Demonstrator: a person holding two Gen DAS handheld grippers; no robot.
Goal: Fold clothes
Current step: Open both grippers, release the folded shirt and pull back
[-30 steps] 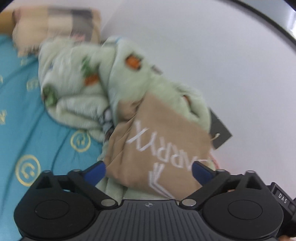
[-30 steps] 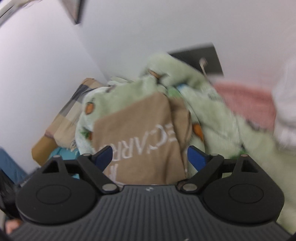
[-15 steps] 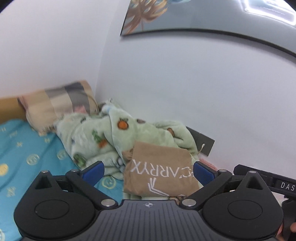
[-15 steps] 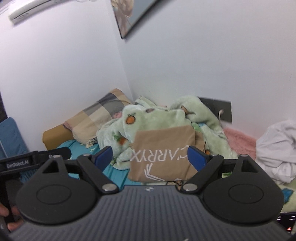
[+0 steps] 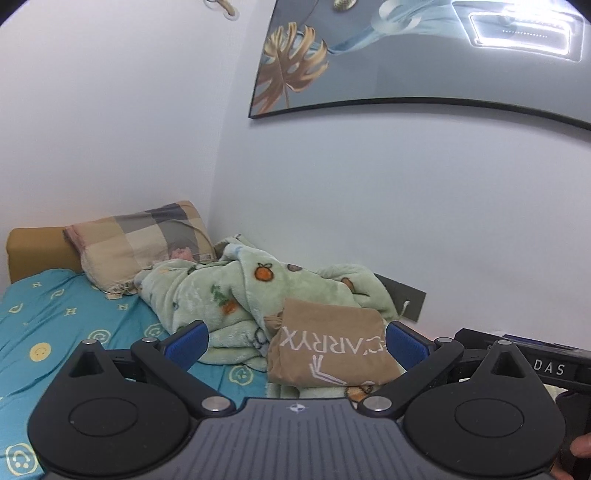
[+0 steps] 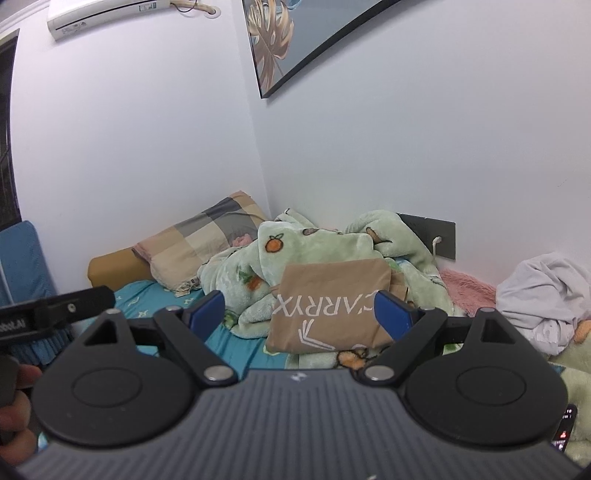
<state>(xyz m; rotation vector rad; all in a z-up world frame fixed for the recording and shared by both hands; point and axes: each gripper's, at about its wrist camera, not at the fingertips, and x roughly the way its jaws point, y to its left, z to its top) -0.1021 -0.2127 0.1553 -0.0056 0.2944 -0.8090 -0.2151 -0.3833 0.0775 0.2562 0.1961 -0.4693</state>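
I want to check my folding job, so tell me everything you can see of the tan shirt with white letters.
The tan folded cotton-looking shirt with white lettering is a compact, roughly rectangular bundle. Its white print, seen upside down, reads partly "ARRYX" above a white line graphic. It leans tilted on the crumpled pale green fleece blanket with fruit prints, at the edge of the teal patterned bedsheet. Neither pair of tongs touches it.

I am looking into a home bedroom. A bed point(image 5: 66, 321) with a teal patterned sheet fills the corner where two white walls meet. A checked pillow point(image 6: 207, 243) lies at its head edge, and a crumpled green fleece blanket point(image 6: 325, 251) lies against the wall. A framed leaf print point(image 5: 388, 62) hangs above, and an air conditioner point(image 6: 107, 14) is mounted high.
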